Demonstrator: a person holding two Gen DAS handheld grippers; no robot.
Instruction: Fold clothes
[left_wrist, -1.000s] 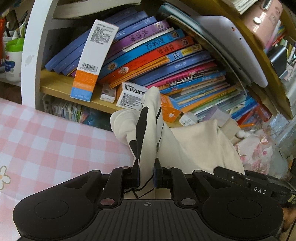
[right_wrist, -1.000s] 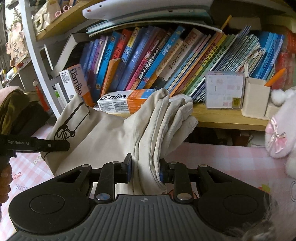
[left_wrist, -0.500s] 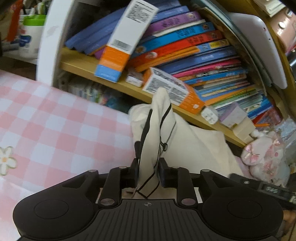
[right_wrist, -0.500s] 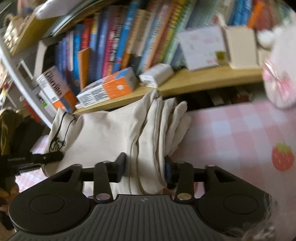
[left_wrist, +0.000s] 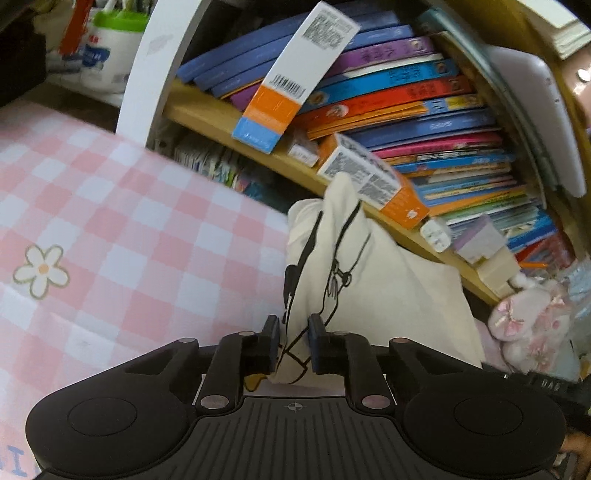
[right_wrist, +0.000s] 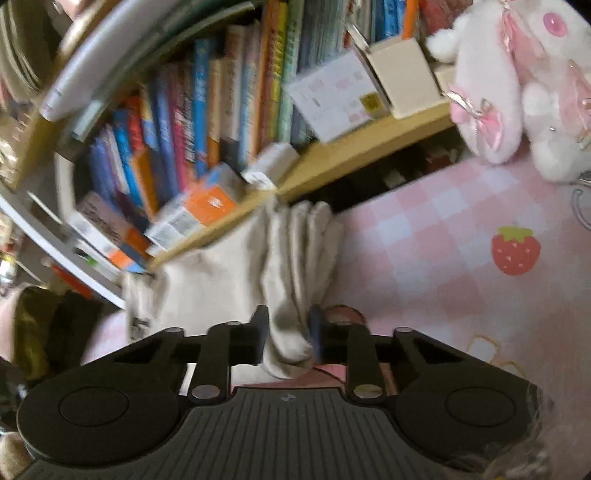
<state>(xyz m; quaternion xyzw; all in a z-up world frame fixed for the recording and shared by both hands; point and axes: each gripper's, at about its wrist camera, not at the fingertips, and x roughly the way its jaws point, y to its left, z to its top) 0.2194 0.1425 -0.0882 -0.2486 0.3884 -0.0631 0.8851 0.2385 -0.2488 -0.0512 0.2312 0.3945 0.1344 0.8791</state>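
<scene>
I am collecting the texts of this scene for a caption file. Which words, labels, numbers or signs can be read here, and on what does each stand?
"DAS": faint, on the black bar at the lower right edge of the left wrist view.
Book spines: characters too blurred to read.
White and orange box: barcode and small print, unreadable.
Right wrist view: all motion-blurred, nothing readable.

One cream garment (left_wrist: 388, 295) and two hand-held grippers, the left hand-held gripper (left_wrist: 293, 341) and the right hand-held gripper (right_wrist: 286, 332). One plush rabbit (right_wrist: 517, 81) sits nearby. Three orange-and-white boxes (left_wrist: 291, 74) lie on one shelf (left_wrist: 207, 114); the books are too many and too blurred to count.
</scene>
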